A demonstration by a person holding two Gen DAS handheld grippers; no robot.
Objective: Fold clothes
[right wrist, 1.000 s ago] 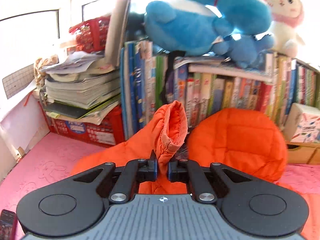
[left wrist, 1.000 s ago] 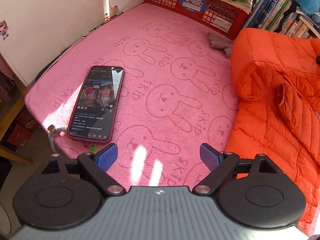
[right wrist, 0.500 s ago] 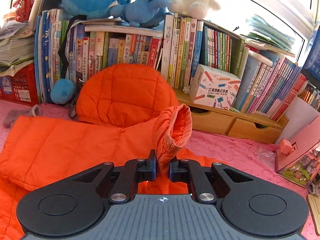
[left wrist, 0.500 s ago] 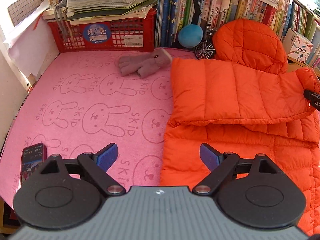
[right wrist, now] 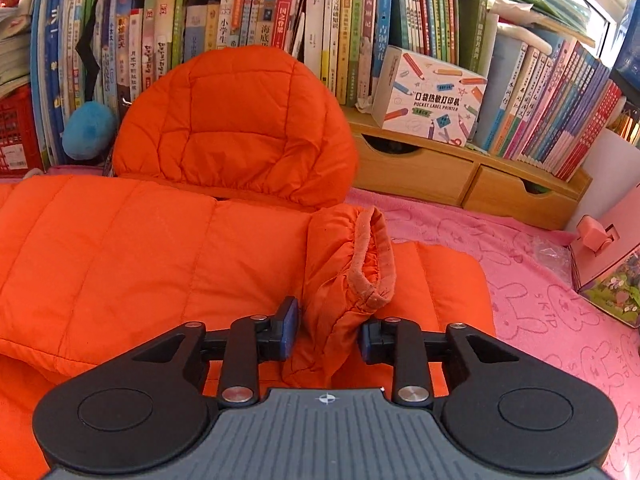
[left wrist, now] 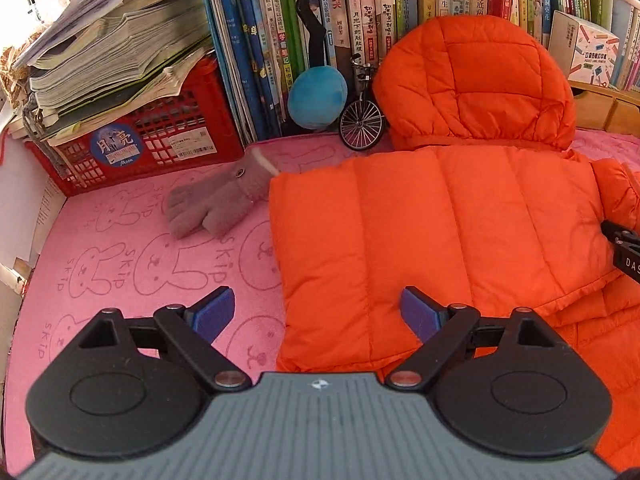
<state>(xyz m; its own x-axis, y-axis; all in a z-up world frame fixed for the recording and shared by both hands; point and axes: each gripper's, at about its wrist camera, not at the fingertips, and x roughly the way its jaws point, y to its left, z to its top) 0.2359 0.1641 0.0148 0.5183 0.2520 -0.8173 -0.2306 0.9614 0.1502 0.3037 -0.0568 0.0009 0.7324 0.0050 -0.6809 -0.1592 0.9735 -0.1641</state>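
Two black hand-held grippers work over a puffy orange quilted hooded jacket [left wrist: 440, 216] spread on a pink terry cloth stamped with rabbit outlines [left wrist: 120, 264]. At the bottom of the left wrist view, the left gripper [left wrist: 318, 312] stands wide, its blue-padded fingers [left wrist: 214, 312] holding nothing; one hangs over the pink cloth, the other over the jacket's folded left edge at lower centre. At the bottom of the right wrist view, the right gripper [right wrist: 326, 330] has its jaws opening, with the jacket's elastic-cuffed sleeve [right wrist: 348, 276] standing crumpled between them; the left pad lies against the fabric, the right pad just beside it. The sleeve's gathered, ribbed cuff gapes open at centre frame, above the flat stitched panels of the jacket body. Beyond, the rounded hood rests against the bookshelf in the upper middle of both views. Left of the jacket, touching its corner, lies a grey knitted glove [left wrist: 220, 200]. Behind it, at upper left, a red plastic lattice crate [left wrist: 160, 140] bears a stack of worn papers. A blue plush ball [left wrist: 318, 98] and a small wire model bicycle [left wrist: 362, 116] stand before a row of upright books [left wrist: 360, 12]. At the upper right of the right wrist view, a white printed cardboard box [right wrist: 430, 100] sits on a wooden drawer unit [right wrist: 440, 172].
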